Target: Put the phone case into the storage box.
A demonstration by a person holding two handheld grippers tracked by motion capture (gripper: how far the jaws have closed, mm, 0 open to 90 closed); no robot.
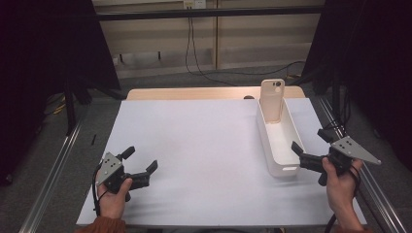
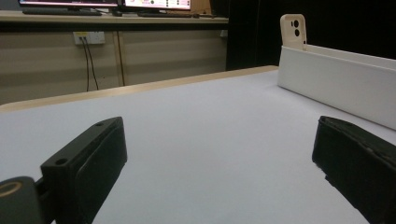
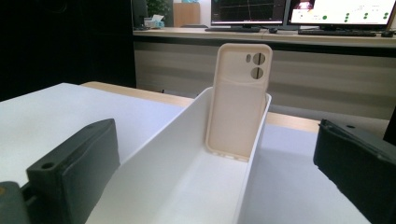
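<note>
A cream phone case (image 1: 272, 99) (image 3: 239, 100) (image 2: 293, 31) stands upright, leaning against the far end wall of a long white bin (image 1: 280, 141) (image 3: 187, 158) (image 2: 341, 81) at the table's right. My right gripper (image 1: 310, 143) (image 3: 219, 186) is open, just right of the bin's near end, its jaws straddling the bin's near end in its own view. My left gripper (image 1: 141, 159) (image 2: 219, 172) rests open at the front left over the bare white table top (image 1: 194, 145), with nothing between its jaws.
A wooden strip (image 1: 194, 93) edges the table's far side. Metal rails (image 1: 53, 170) run along both sides on the grey floor. Dark curtains hang left and right, and cables trail down the back wall (image 1: 192, 43). Monitors (image 3: 299, 11) sit on a desk beyond.
</note>
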